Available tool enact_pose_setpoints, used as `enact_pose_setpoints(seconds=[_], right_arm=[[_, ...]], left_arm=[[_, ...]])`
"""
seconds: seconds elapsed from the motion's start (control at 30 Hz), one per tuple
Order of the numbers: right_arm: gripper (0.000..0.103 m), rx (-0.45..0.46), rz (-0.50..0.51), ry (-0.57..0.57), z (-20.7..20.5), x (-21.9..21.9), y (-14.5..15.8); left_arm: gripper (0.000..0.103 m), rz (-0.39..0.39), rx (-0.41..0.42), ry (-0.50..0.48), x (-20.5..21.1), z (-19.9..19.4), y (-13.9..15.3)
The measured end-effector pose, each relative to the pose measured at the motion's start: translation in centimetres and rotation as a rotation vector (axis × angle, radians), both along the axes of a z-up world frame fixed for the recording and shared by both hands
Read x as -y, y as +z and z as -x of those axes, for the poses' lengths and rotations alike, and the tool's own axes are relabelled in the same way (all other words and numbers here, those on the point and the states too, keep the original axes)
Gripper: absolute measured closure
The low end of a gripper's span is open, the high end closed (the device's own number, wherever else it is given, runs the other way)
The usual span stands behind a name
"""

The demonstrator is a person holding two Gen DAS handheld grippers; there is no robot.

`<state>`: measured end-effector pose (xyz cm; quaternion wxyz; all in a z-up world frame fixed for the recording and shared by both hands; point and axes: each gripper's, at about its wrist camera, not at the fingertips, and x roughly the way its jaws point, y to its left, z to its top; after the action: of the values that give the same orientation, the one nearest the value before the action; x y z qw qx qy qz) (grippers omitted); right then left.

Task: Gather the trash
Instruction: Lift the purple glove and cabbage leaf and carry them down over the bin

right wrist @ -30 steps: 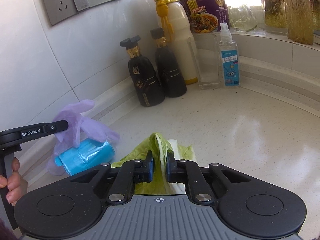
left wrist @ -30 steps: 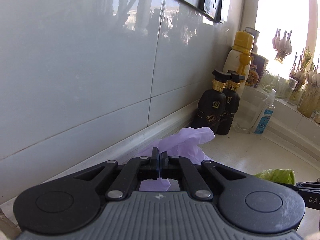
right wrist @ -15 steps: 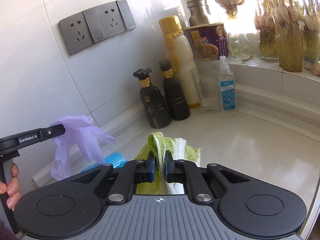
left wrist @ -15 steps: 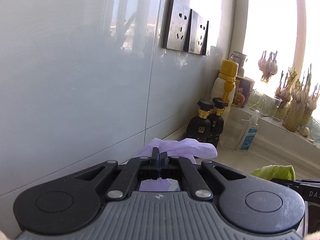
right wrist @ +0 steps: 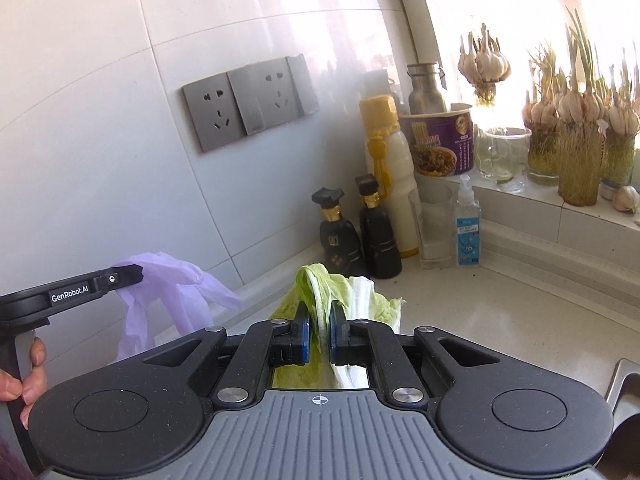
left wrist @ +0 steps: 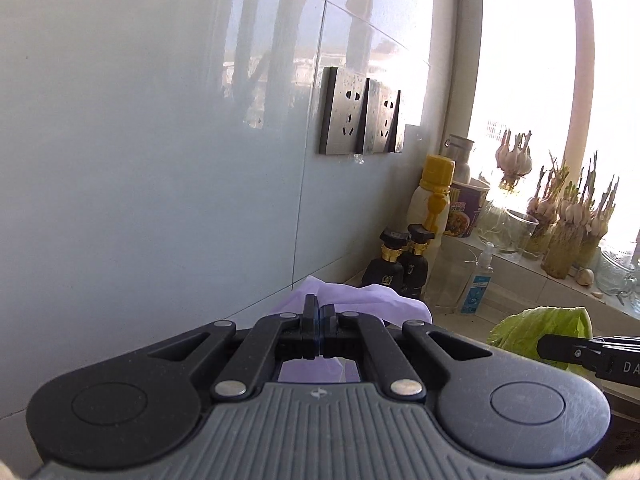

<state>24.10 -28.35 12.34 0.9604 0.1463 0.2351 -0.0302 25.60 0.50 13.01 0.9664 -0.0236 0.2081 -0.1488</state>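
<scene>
A: What does the left gripper (left wrist: pixel 319 312) hold?

B: Its jaws are clamped on a purple glove (left wrist: pixel 372 300), which hangs limp in the air beside the tiled wall (left wrist: pixel 160 160).

A: And the right gripper (right wrist: pixel 319 326)?

B: It pinches a cabbage leaf (right wrist: pixel 320 292) between its blue pads, lifted clear of the countertop (right wrist: pixel 500 320).

A: What stands behind?

B: Two dark bottles (right wrist: pixel 356 236) sit in the corner, near a spray bottle (right wrist: pixel 468 228) and a glass (right wrist: pixel 432 228).

Glossy wall tiles (left wrist: pixel 160 160); thin, limp rubbery purple glove (right wrist: pixel 176 292).
</scene>
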Motion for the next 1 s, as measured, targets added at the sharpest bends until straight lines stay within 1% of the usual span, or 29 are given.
enact_pose_setpoints(seconds=[0.3, 0.5, 0.77, 0.93, 1.0], right_arm=[[0.095, 0.032, 0.029, 0.034, 2.4, -2.3, 2.7], [0.095, 0.046, 0.050, 0.071, 3.8, -4.6, 3.8], [0.095, 0.051, 0.070, 0.140, 5.4, -8.3, 3.7], [0.095, 0.047, 0.080, 0.192, 6.6, -11.3, 3.1], [0.095, 0.039, 0.093, 0.210, 7.0, -12.6, 2.5]], left_arm=[[0.103, -0.003, -0.002, 0.001, -1.0, 2.4, 1.2], [0.103, -0.011, 0.000, 0.003, -2.1, 4.7, 1.5], [0.103, -0.021, 0.000, 0.014, -4.3, 7.7, 1.3], [0.103, -0.043, -0.005, 0.028, -5.8, 9.5, 0.5], [0.103, -0.050, -0.019, 0.036, -6.6, 10.3, -0.1]])
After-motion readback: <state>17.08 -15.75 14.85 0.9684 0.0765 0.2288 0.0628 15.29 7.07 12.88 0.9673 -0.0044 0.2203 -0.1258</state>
